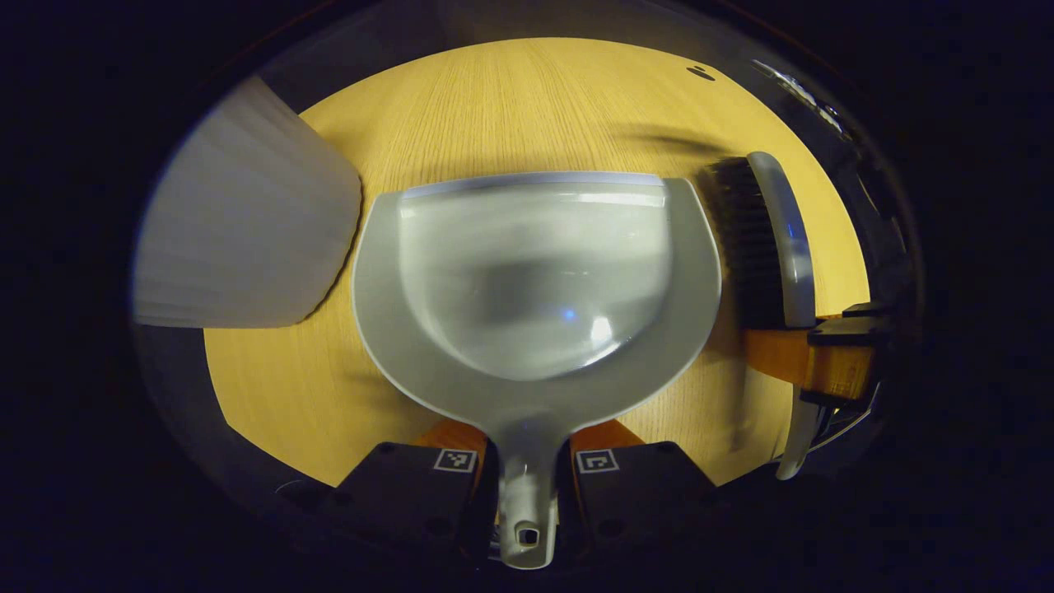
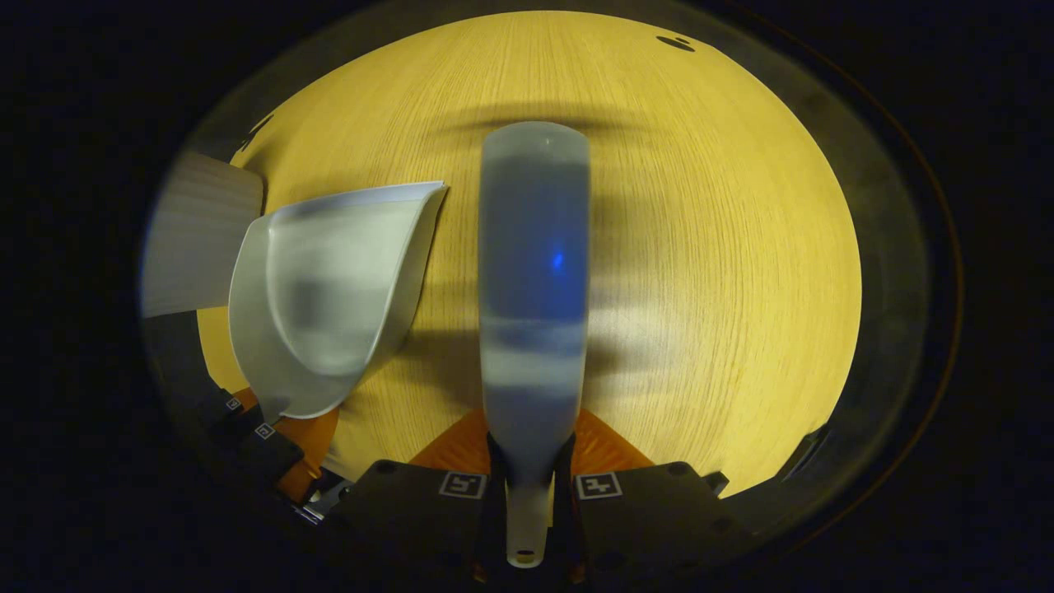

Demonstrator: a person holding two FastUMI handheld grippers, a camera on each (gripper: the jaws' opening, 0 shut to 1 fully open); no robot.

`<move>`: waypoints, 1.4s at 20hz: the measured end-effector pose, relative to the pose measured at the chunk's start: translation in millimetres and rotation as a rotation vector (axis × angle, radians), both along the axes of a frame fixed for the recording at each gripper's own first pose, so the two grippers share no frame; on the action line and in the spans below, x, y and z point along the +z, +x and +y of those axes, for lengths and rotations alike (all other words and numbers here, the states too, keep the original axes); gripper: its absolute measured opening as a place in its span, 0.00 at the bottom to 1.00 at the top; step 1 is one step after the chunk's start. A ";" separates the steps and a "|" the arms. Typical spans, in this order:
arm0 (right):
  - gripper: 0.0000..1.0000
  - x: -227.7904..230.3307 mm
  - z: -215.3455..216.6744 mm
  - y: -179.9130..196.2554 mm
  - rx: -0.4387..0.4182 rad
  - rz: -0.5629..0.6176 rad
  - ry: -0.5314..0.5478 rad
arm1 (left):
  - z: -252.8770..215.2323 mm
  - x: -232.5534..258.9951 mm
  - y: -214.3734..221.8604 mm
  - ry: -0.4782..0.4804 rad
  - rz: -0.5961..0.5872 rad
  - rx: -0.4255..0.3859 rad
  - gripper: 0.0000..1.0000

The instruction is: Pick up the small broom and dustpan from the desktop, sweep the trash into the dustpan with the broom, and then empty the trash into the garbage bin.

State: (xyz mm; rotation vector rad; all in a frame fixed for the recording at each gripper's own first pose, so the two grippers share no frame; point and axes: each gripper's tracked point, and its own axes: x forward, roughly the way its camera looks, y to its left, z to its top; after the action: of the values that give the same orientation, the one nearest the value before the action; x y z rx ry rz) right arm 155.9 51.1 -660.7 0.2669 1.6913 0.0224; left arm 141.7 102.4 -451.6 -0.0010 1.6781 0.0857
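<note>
1. At the bottom of the left gripper view, the left gripper (image 1: 527, 473) has both fingers pressed against the narrow handle of the dustpan (image 1: 535, 280).
2. Beyond those fingers the dustpan's grey bowl spreads out over the wooden desktop (image 1: 510, 107), its straight lip pointing away from the camera.
3. Just to the dustpan's right in that view, the broom (image 1: 770, 239) stands on edge with its dark bristles facing the pan, and the right gripper (image 1: 832, 362) clamps its handle.
4. Left of the pan, a pale ribbed garbage bin (image 1: 247, 231) stands at the desktop's edge.
5. Low in the right gripper view, the right gripper's fingers squeeze the broom handle, and the broom's grey back runs straight ahead above the desktop.
6. Farther left in that view, the dustpan tilts beside the bin.
</note>
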 end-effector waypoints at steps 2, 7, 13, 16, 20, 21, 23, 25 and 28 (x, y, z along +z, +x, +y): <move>0.31 0.6 -0.3 -1.3 0.012 0.010 -0.002 | 0.1 2.0 -1.8 0.010 0.015 -0.002 0.29; 1.00 9.0 7.8 -8.8 0.046 -0.014 -0.007 | -11.0 13.6 -4.8 -0.019 -0.020 -0.005 0.86; 1.00 48.0 8.0 -3.7 -0.008 -0.110 0.023 | -9.2 49.0 -4.7 -0.011 -0.115 -0.079 0.86; 1.00 76.2 4.7 -2.5 -0.019 -0.197 0.018 | -10.4 68.1 -6.0 -0.023 -0.178 -0.120 0.86; 0.99 120.5 -2.4 5.8 -0.018 -0.359 -0.030 | -9.9 104.7 -5.7 -0.015 -0.303 -0.181 0.86; 0.99 134.5 -4.4 9.6 -0.023 -0.409 -0.042 | -12.6 118.1 -2.1 -0.012 -0.357 -0.196 0.86; 0.99 168.1 -7.1 14.4 -0.058 -0.518 -0.057 | -19.9 142.0 0.4 -0.033 -0.465 -0.234 0.86; 0.99 202.9 -10.5 18.9 -0.081 -0.631 -0.087 | -25.7 169.3 1.2 -0.026 -0.596 -0.273 0.86; 0.98 262.2 -13.8 31.6 -0.120 -0.825 -0.105 | -34.3 197.3 -15.1 -0.001 -0.805 -0.315 0.85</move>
State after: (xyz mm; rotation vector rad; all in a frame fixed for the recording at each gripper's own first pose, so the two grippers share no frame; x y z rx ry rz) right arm 187.6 37.3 -398.5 0.2345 0.8524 -0.0417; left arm 126.7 68.2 -254.3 0.2024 0.8581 -0.1408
